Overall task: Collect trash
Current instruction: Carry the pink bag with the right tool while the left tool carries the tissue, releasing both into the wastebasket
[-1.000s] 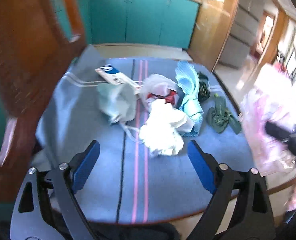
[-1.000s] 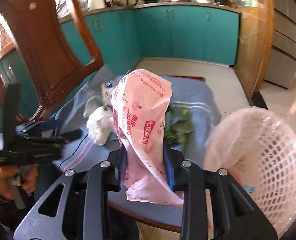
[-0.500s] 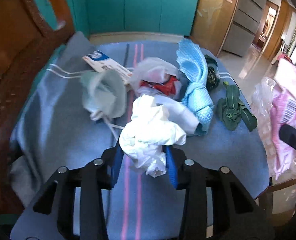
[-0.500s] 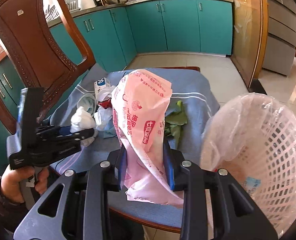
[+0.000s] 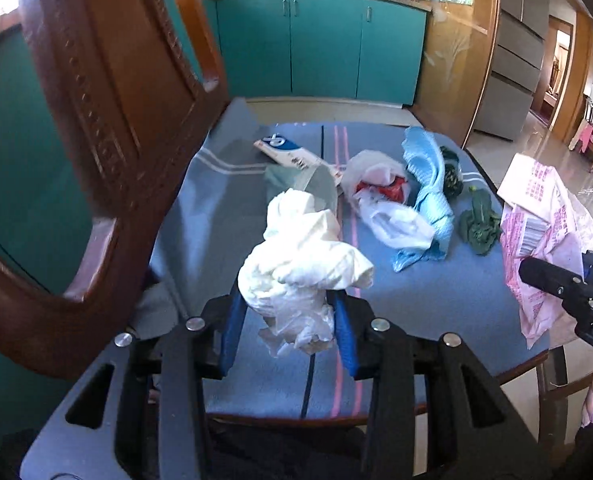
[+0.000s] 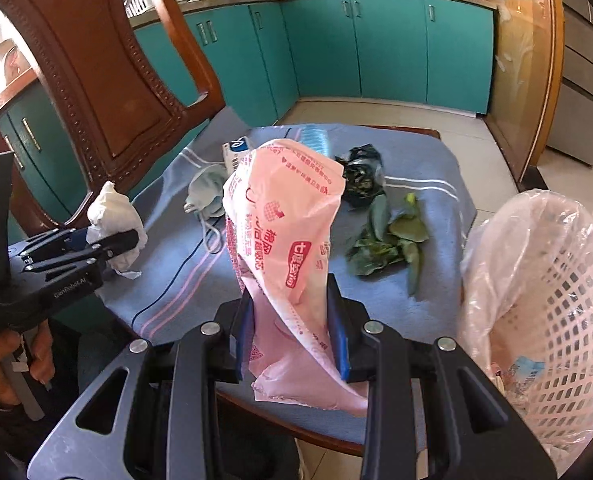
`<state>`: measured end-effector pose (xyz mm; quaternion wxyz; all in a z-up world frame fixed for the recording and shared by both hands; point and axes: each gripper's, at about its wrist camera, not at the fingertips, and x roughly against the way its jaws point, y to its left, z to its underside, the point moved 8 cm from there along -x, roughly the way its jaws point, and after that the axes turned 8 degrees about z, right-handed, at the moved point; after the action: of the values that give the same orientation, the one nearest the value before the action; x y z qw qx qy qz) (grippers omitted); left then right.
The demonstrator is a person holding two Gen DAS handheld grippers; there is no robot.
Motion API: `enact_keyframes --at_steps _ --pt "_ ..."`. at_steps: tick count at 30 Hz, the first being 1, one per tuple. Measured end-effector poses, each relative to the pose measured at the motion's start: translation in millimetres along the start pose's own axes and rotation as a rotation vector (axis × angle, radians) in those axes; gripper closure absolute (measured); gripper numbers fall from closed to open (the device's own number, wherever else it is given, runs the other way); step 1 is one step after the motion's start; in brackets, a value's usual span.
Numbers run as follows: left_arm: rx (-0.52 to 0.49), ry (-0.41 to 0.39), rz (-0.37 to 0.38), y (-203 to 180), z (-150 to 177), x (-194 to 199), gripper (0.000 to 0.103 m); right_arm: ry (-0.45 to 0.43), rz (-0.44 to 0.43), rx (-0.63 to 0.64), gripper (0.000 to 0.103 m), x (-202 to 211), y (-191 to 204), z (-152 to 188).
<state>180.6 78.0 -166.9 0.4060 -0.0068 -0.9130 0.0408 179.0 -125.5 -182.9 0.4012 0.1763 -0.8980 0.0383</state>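
Note:
My left gripper (image 5: 286, 324) is shut on a crumpled white tissue wad (image 5: 302, 264) and holds it above the blue cloth-covered table (image 5: 224, 208); it also shows in the right wrist view (image 6: 112, 220). My right gripper (image 6: 292, 334) is shut on a pink printed plastic bag (image 6: 286, 232), held above the table's near edge. A white mesh trash basket (image 6: 544, 304) with a clear liner stands to the right. On the table lie a blue cloth (image 5: 428, 184), a clear bag with red scraps (image 5: 380, 184), green leaves (image 6: 388, 236), a face mask (image 6: 206, 196) and a white-blue packet (image 5: 288, 152).
A carved wooden chair back (image 5: 96, 120) rises at the left of the table. A dark bag of scraps (image 6: 360, 176) lies at the far side. Teal kitchen cabinets (image 6: 376, 48) line the back wall. Tiled floor lies to the right.
My left gripper closed on the white tissue wad and lifted it off the table toward the near left. My right gripper kept holding the pink bag and shifted slightly.

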Motion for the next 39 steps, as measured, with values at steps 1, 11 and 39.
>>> enact_keyframes --at_steps 1,11,39 --pt "0.002 0.002 0.0 1.6 1.4 -0.6 0.062 0.0 -0.003 0.002 0.07 -0.2 1.4 -0.5" --pt "0.003 -0.028 0.006 4.3 6.1 14.7 0.062 0.026 -0.022 0.023 0.07 -9.2 18.6 5.2" --pt "-0.221 -0.066 0.315 -181.6 -43.8 15.4 0.062 -0.061 0.365 -0.384 0.07 72.4 -215.2 37.7"
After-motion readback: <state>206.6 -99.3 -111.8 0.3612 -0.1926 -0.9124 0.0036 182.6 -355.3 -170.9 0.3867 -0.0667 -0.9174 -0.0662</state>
